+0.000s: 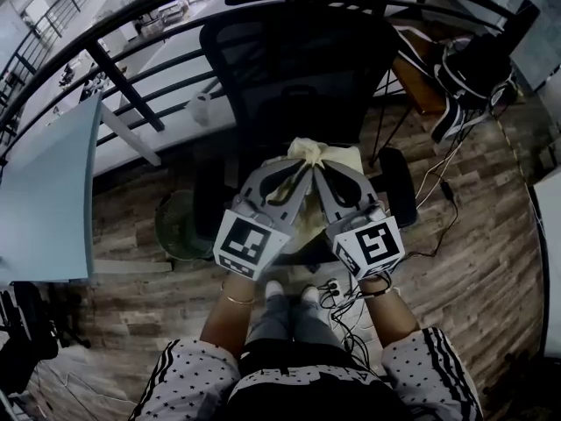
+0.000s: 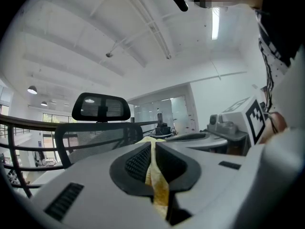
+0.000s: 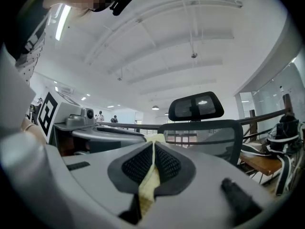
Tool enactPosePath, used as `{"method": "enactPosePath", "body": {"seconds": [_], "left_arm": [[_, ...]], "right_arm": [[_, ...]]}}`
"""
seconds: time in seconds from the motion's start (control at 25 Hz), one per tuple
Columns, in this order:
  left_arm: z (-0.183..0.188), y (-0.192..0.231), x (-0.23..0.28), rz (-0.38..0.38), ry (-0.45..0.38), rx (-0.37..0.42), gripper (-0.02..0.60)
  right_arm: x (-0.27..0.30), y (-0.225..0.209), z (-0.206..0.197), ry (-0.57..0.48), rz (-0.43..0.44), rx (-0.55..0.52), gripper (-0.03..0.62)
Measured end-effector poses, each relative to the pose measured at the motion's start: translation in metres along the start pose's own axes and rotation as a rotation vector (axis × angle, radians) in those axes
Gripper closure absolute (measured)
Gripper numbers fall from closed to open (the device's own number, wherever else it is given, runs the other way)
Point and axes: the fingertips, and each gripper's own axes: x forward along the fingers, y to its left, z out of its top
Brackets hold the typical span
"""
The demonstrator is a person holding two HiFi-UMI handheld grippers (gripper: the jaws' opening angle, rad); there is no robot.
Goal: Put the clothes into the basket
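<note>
Biggest thing here is the black mesh office chair [image 1: 298, 68] filling the upper middle of the head view, and that's my main worry. The cloth hangs right in front of its seat, so I'd guess a trailing end could catch on an armrest once it gets carried off.

Left of the chair, mid-left of the frame, sits what I think is a round greenish basket [image 1: 180, 226], though it's pretty dim there. It's off to one side, so a loose hem could flop over the rim instead of going in.

The pale yellow garment [image 1: 326, 154] is bunched at the centre, up off the floor, poking out past the tips of both tools. The left gripper [image 1: 304, 167] is clamped on one fold of it and the right gripper [image 1: 321, 170] on another, tips nearly touching each other. Only thin edges are pinched, so a slip could drop it.
</note>
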Motion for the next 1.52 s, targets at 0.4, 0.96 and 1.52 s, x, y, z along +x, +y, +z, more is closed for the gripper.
{"method": "enactPosePath", "body": {"seconds": [0.4, 0.96, 1.52], "left_arm": [[0.046, 0.002, -0.002, 0.028, -0.042, 0.041, 0.543], [0.115, 0.002, -0.008, 0.054, -0.117, 0.097, 0.543], [0.171, 0.001, -0.028, 0.09, -0.184, 0.136, 0.543]], "right_arm": [[-0.002, -0.004, 0.047, -0.057, 0.002, -0.021, 0.563], [-0.008, -0.007, 0.117, -0.139, 0.012, -0.065, 0.563], [-0.016, 0.005, 0.176, -0.208, 0.033, -0.1, 0.563]]}}
